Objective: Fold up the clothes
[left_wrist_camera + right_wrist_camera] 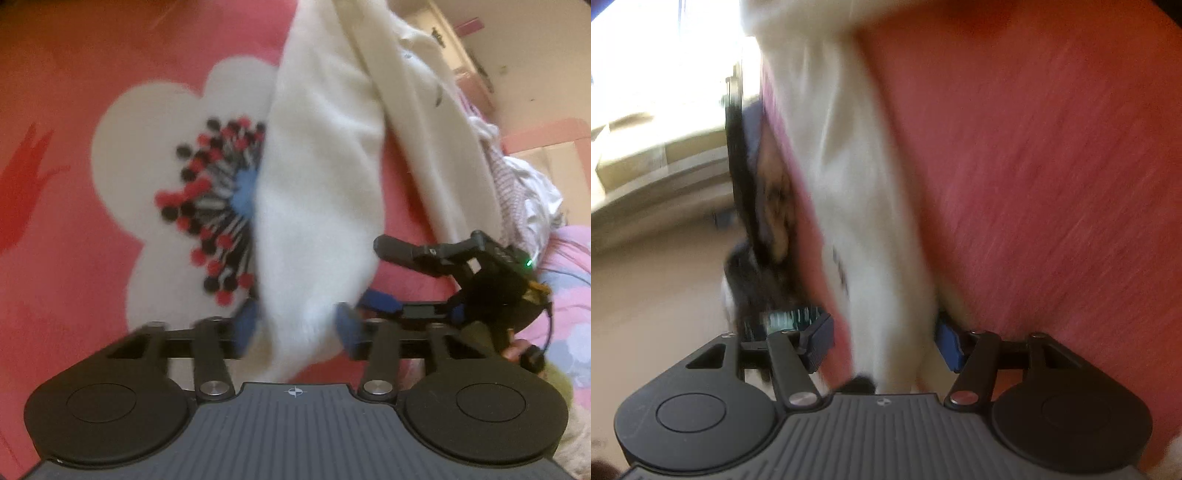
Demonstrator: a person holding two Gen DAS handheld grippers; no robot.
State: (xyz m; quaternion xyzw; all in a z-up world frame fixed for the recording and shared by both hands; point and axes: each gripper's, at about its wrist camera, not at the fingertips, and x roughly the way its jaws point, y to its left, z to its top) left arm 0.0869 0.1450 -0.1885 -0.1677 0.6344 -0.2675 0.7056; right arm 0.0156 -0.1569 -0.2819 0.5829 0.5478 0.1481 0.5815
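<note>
Both cams sit right behind their own jaws, looking forward along the fingers, fisheye so the edges bend a lot. The left one tilts steeply down at the pink bedspread [55, 92], close enough that the flower print [155, 177] fills the left half, and the white garment [317, 192] runs up the middle. The right gripper [380, 299] pokes in from its right side, so the two are just beside each other. The right cam faces flatter, along the bed, with the floor [646, 295] and a bright window off to its left. It's blurry. Shared bit: the same garment [864, 221] and bedspread [1052, 184].
</note>
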